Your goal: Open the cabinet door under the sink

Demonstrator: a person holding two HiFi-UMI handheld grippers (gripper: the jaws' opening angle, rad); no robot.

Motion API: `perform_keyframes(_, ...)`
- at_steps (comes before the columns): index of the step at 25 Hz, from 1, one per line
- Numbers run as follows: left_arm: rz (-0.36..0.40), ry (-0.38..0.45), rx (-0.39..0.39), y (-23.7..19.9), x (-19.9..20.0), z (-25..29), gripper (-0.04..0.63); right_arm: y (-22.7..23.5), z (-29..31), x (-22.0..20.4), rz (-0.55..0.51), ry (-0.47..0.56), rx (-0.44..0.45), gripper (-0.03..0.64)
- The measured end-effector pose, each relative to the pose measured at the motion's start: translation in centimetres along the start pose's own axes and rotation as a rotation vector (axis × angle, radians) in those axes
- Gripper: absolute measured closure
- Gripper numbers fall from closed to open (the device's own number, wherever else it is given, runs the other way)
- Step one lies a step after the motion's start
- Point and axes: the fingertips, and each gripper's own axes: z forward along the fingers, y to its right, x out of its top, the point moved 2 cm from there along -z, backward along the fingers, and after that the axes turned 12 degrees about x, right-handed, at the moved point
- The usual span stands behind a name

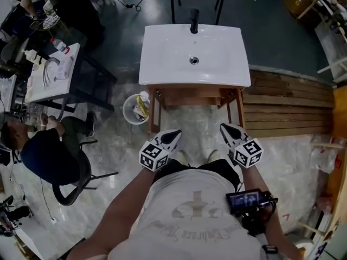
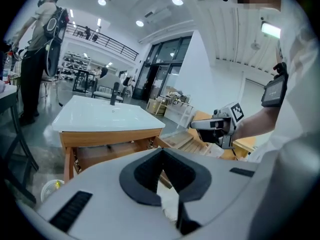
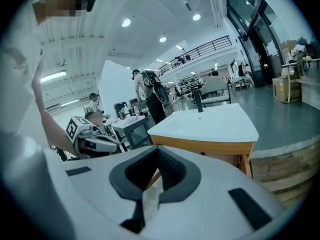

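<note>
both claws pinched tight and empty: left claw [image 1: 172, 137] and right claw [image 1: 229, 130] hang close to the person's body, well short of the wooden cabinet [image 1: 191, 95] under the white sink [image 1: 162, 58]. its doors look swung out already, hard to confirm from above. if one needs opening, part the jaws first, drop low, catch the free edge — then follow the hinge's arc.
</note>
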Motion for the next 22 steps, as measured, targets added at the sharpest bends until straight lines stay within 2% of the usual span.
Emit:
perform_keyframes(6, 0.044, 0.011, -0.023, 0.8, 0.7, -1.1, 0.586, -1.7, 0.3, 0.9, -0.021, 0.015, -0.010, 0.604)
perform_keyframes(11, 0.048, 0.032, -0.028, 0.6, 1.2, -1.2, 0.586, -1.9, 0.4, 2.4, -0.043, 0.041, -0.020, 0.604)
perform_keyframes(22, 0.047, 0.020, -0.041, 1.0, 0.8, -2.5, 0.586, -3.3, -0.9, 2.0, -0.028, 0.046, -0.056, 0.604)
